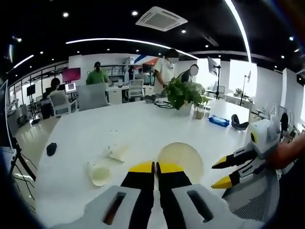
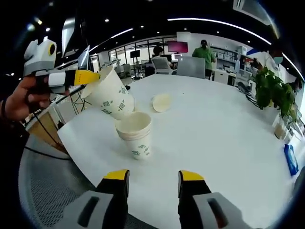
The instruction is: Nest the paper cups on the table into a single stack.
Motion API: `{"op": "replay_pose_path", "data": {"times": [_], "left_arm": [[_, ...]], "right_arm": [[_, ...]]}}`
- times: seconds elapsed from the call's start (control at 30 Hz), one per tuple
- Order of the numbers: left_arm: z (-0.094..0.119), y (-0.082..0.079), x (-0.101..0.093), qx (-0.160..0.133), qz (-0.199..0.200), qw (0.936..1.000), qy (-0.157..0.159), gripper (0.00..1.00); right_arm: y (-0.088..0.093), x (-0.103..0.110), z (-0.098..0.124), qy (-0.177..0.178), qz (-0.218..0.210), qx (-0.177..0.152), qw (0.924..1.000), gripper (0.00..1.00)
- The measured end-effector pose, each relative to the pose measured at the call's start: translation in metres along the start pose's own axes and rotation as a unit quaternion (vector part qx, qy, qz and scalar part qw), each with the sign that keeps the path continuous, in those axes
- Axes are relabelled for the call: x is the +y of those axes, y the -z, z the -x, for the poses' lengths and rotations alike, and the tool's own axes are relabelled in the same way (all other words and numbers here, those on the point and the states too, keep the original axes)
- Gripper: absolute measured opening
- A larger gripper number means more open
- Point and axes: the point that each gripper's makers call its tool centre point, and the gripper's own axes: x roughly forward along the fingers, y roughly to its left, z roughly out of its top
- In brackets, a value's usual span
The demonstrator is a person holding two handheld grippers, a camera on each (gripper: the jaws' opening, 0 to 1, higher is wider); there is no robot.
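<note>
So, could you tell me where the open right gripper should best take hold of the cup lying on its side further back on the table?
Probably the side wall near the rim. The lying cup rests on its side with its mouth turned toward the right gripper, so I would come down from above, one jaw on each side of the wall. The upright stack stands nearer, so pass over it.

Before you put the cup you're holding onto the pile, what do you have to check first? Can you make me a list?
1. Left gripper pinching the held cup: ok.
2. Held cup above the stack: not ok, it sits off to one side and tilted.
3. Stack upright, mouth up: ok.
4. Right gripper open and free: ok.
5. Loose cup left lying on the table: not ok.
</note>
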Motion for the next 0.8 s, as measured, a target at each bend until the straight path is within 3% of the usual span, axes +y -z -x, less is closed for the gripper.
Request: {"op": "replay_pose_path", "data": {"times": [0.27, 0.43, 0.8], "left_arm": [[-0.01, 0.003, -0.019, 0.008, 0.001, 0.9997, 0.022, 0.0], [-0.019, 0.008, -0.017, 0.011, 0.022, 0.9994, 0.026, 0.0], [-0.035, 0.028, -0.007, 0.046, 0.062, 0.9968, 0.02, 0.0]], "right_arm": [[-0.003, 0.001, 0.0, -0.007, 0.0, -0.014, 0.9999, 0.46], [-0.004, -0.002, 0.0, -0.005, -0.005, -0.017, 0.9998, 0.46], [-0.005, 0.0, 0.002, -0.005, -0.003, -0.019, 0.9998, 0.49]]}}
